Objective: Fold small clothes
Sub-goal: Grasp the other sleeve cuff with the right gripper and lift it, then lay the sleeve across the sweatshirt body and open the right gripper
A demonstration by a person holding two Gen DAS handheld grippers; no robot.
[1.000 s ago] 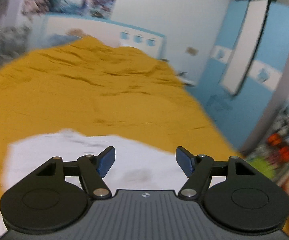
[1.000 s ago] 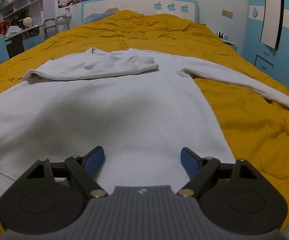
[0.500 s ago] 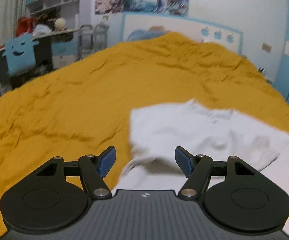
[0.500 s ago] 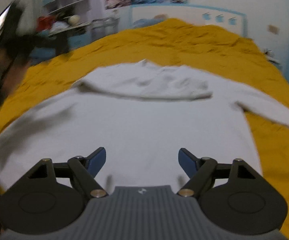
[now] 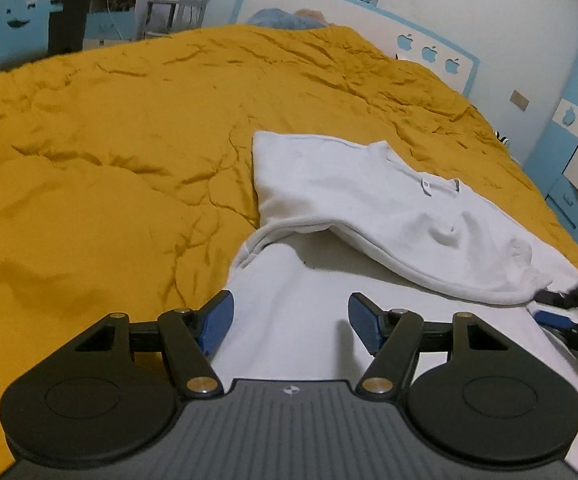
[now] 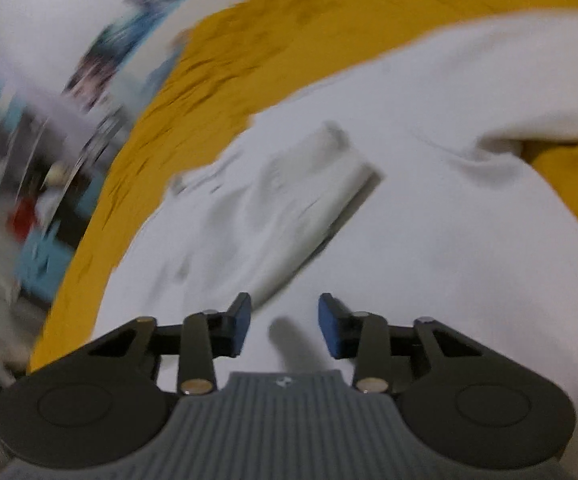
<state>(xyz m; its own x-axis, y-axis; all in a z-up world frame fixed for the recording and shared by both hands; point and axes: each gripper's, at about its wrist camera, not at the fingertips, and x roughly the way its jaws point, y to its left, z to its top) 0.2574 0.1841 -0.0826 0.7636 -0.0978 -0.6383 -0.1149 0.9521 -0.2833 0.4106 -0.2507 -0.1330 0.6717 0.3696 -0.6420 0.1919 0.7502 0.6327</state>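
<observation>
Now my left gripper (image 5: 289, 322) hangs spread above the white sweatshirt (image 5: 369, 200); my right gripper (image 6: 285, 326) is closing, seemingly pinching nothing, blurred. I'd catch the folded sleeve's (image 6: 289, 208) edge squarely.

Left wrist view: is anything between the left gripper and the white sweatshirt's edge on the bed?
Nothing visible stands in the way. The left gripper is open over the white sweatshirt, which lies on the yellow bedspread with one sleeve folded across it. The right gripper is off at the right edge.
</observation>
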